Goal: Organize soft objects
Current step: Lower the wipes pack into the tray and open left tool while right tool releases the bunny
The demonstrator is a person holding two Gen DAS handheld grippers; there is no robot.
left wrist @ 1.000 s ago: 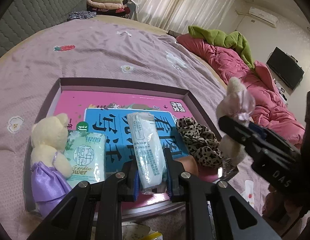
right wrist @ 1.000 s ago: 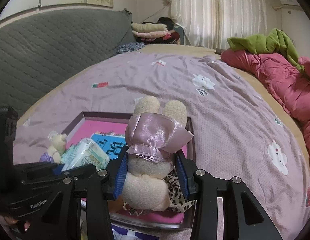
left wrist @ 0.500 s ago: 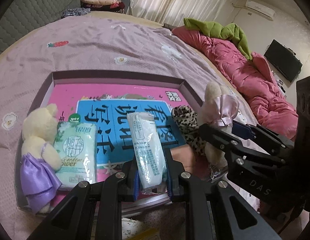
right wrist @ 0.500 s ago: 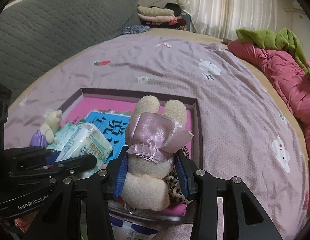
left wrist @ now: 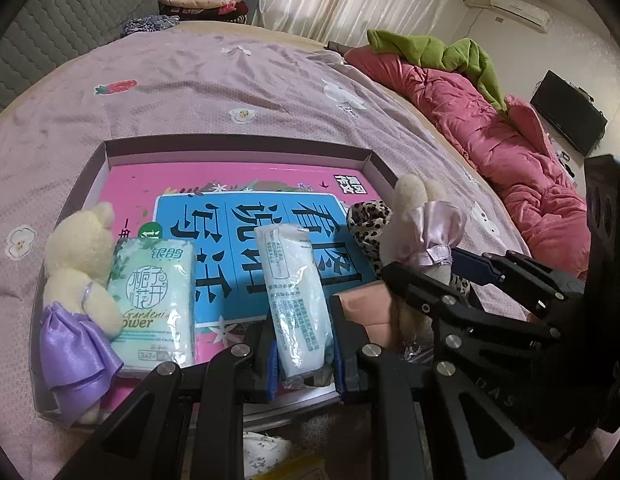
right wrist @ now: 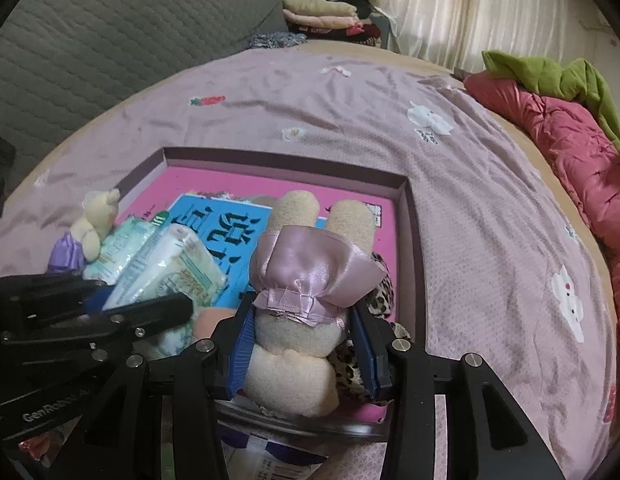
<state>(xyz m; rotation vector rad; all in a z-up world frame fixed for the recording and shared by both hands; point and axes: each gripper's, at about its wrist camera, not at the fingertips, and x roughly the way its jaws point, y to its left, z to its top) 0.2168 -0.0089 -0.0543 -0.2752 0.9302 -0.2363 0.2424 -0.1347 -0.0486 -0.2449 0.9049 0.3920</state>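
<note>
Tissue pack (left wrist: 296, 304) pinched in left gripper (left wrist: 304, 354); right gripper (right wrist: 304, 344) clamps plush rabbit (right wrist: 306, 312).
Second pack (left wrist: 154, 292) reads "Garden… ower" — left view only; "GenRobot" lettering shows in the right view.

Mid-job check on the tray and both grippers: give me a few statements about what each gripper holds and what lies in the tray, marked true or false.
1. The right gripper is shut on the plush toy in the pink dress. True.
2. The left gripper is empty and open. False: it is shut on the white tissue pack.
3. The plush bear in the purple skirt lies at the tray's left side, beside the green tissue pack. True.
4. The leopard-print cloth lies on the bedspread outside the tray. False: it is inside the tray, at its right side.
</note>
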